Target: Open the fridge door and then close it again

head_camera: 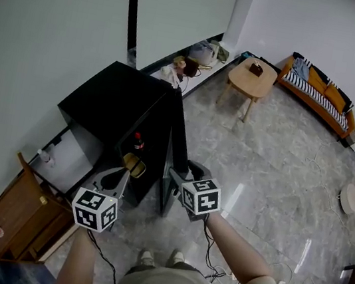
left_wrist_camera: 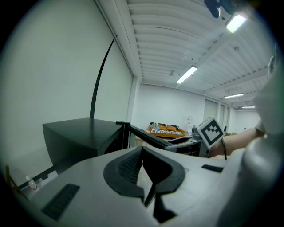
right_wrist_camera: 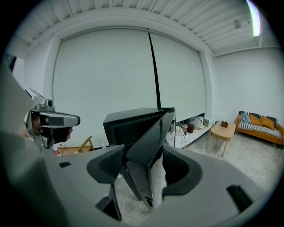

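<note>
DONE: fridge door (right_wrist_camera: 153, 133) open, at your 12 o'clock | right gripper (right_wrist_camera: 144, 150): jaws apart, astride its edge | left gripper (left_wrist_camera: 142, 148): jaws together, empty | TO DO: you close it

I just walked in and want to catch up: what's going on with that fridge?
A person stands at a small black fridge, holding a gripper in each hand. The fridge door is swung open, and a red-capped bottle shows inside. The right gripper is at the door's free edge, which sits between its open jaws without being clamped. The left gripper is shut and empty, held alongside.
</note>
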Available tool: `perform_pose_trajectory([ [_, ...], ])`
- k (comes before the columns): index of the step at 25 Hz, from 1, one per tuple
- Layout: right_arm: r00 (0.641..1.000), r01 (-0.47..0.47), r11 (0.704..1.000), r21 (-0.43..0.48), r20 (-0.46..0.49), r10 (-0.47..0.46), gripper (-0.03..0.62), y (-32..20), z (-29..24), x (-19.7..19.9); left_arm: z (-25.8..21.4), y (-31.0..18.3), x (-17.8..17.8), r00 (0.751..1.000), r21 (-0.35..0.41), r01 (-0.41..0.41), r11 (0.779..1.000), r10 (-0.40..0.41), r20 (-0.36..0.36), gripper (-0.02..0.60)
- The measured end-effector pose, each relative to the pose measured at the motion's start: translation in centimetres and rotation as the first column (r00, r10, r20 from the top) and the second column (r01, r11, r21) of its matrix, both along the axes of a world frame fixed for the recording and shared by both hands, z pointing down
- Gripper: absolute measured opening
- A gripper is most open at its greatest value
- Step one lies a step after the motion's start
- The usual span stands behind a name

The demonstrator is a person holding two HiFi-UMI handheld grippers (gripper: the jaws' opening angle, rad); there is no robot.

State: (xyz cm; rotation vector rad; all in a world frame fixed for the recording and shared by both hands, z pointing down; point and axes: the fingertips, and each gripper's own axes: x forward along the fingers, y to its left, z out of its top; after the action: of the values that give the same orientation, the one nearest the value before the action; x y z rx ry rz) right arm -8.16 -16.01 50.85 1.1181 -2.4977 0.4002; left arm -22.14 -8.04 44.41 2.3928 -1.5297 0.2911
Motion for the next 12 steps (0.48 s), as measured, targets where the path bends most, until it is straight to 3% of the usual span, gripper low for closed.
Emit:
perform_pose_trajectory([
  [12,1.0,0.005,1.0,-0.011,0.018,-0.005,0.256,0.2,0.3,-3.0,0.7,-0.1,-2.5,1.0,-0.006,0.031,1.0,-0.031,0.005,0.008],
])
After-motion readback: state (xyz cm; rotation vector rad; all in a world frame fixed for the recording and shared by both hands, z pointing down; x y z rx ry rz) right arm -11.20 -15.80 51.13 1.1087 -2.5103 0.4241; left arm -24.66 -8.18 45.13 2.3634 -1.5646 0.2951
